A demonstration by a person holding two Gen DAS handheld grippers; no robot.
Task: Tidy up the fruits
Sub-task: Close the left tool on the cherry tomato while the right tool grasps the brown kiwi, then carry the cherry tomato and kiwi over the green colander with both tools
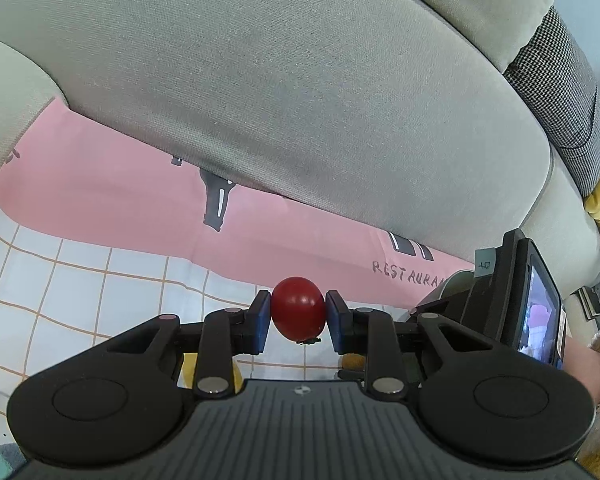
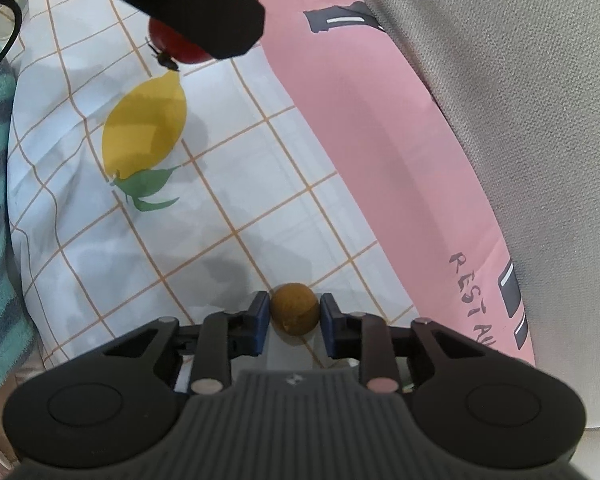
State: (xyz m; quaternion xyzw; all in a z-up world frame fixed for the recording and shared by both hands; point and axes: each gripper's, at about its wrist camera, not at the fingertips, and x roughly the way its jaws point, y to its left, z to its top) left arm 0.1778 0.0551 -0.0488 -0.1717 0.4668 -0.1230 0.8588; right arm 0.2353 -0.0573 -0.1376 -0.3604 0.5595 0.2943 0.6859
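1 red fruit (image 1: 298, 309) clamped in left gripper (image 1: 298, 322), 1 brown fruit (image 2: 294, 309) in right gripper (image 2: 294, 322).

A home living room: grey fabric sofa (image 1: 300, 80), houndstooth cushion (image 1: 560, 80), printed picnic-style cloth (image 2: 228, 208).

red round fruit (image 1: 298, 308): glossy, dark stem downward, raised off cloth | brown round fruit (image 2: 294, 309): matte, resting on checked cloth

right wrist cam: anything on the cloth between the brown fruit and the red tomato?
No real object. Between the brown fruit and the red tomato lies only checked cloth with a printed lemon, seen in the right wrist view.
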